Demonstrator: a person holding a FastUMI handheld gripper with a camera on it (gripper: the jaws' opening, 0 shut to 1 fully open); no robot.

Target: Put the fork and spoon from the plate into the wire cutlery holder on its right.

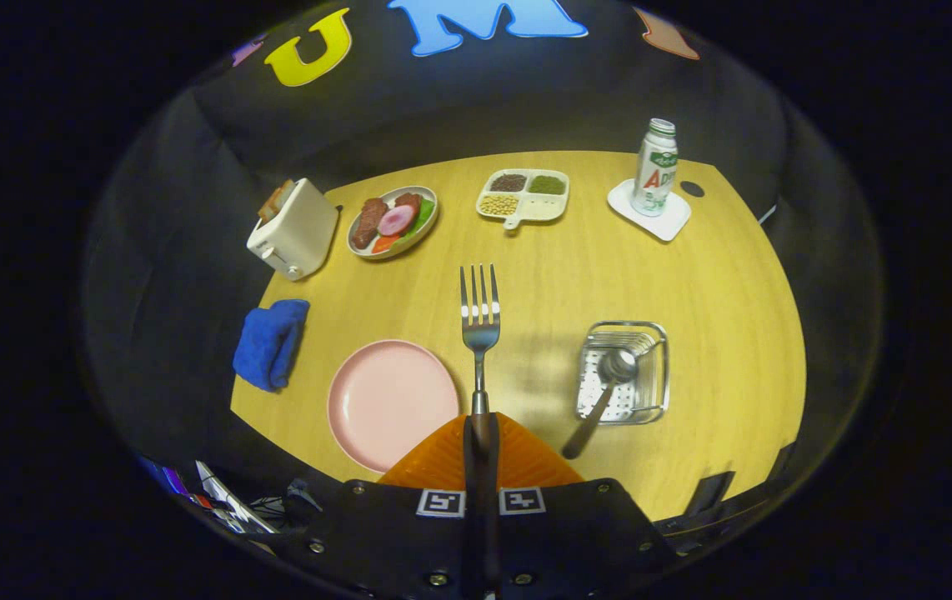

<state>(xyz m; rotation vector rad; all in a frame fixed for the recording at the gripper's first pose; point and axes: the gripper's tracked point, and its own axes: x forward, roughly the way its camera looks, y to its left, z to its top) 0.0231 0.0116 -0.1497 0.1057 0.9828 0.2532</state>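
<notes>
My gripper [480, 433] is shut on the handle of a metal fork [480, 321], which points straight ahead with its tines up, held above the wooden table. The pink plate [388, 400] lies bare just left of the fingers. Right of the fingers stands the wire cutlery holder [624, 371]. A metal spoon [605, 396] leans in it, bowl inside and handle sticking out over the near rim toward me.
A blue cloth [270, 343] lies left of the plate. Farther back are a white toaster [295, 229], a plate of food [393, 221], a divided dish of grains [523, 197] and a bottle [654, 168] on a white coaster. The table's [718, 308] near edge runs just below the plate.
</notes>
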